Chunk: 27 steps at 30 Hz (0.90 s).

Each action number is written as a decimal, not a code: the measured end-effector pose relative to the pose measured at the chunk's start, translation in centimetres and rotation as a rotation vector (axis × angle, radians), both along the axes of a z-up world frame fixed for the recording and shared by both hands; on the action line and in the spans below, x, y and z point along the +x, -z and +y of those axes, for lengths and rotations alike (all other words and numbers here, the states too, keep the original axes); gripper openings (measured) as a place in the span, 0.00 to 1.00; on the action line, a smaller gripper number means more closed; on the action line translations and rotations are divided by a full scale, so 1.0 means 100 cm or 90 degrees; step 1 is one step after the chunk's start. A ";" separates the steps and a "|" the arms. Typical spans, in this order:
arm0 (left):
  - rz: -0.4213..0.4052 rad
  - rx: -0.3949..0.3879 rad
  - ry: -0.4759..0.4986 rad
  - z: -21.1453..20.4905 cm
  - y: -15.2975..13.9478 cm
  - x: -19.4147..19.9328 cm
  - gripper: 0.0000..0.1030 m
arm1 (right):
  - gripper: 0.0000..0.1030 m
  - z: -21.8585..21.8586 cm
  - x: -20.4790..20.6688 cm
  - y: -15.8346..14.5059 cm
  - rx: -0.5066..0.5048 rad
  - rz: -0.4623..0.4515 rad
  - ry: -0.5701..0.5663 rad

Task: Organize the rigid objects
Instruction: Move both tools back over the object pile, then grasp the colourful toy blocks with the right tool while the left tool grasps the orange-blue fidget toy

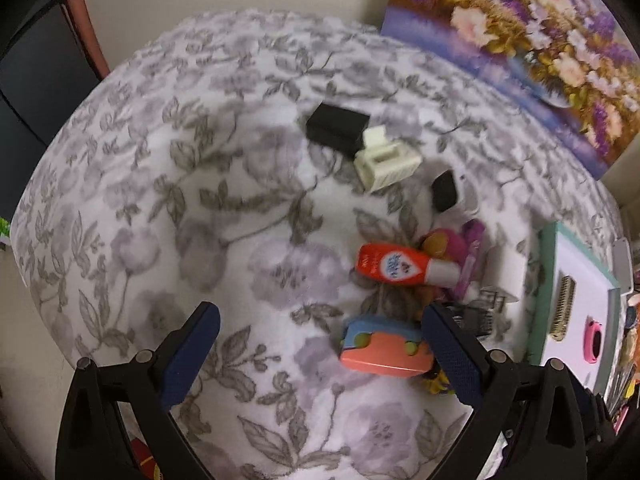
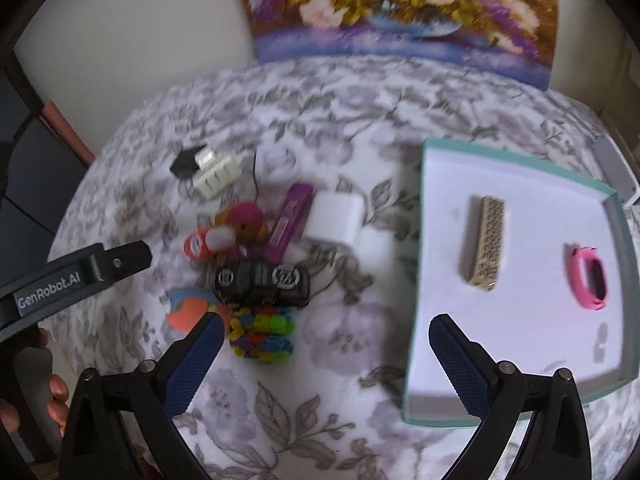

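A pile of small objects lies on the floral cloth: an orange bottle, a coral and blue toy, a black box, a cream block, a black toy car, a multicoloured bead stack, a purple stick. A teal-rimmed white tray holds a beige comb and a pink watch. My left gripper is open, with the coral toy by its right finger. My right gripper is open and empty above the cloth between pile and tray.
A flower painting leans on the wall behind the table. A white box lies beside the purple stick. The tray also shows at the right edge of the left wrist view. Dark furniture stands at the left.
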<state>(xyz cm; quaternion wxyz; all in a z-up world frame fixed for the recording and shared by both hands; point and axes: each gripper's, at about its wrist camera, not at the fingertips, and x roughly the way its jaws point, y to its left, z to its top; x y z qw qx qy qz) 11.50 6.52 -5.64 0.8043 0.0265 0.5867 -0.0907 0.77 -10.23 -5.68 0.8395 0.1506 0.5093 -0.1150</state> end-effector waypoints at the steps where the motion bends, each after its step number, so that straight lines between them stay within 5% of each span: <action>1: 0.007 0.003 -0.006 0.001 0.004 0.001 0.98 | 1.00 0.002 0.001 0.004 0.001 0.007 -0.002; 8: 0.065 -0.019 -0.045 0.010 0.026 0.007 0.98 | 1.00 0.012 0.010 0.028 0.018 0.053 -0.009; 27: 0.084 -0.016 -0.040 0.006 0.031 0.011 0.98 | 1.00 0.017 0.021 0.044 0.003 0.078 0.003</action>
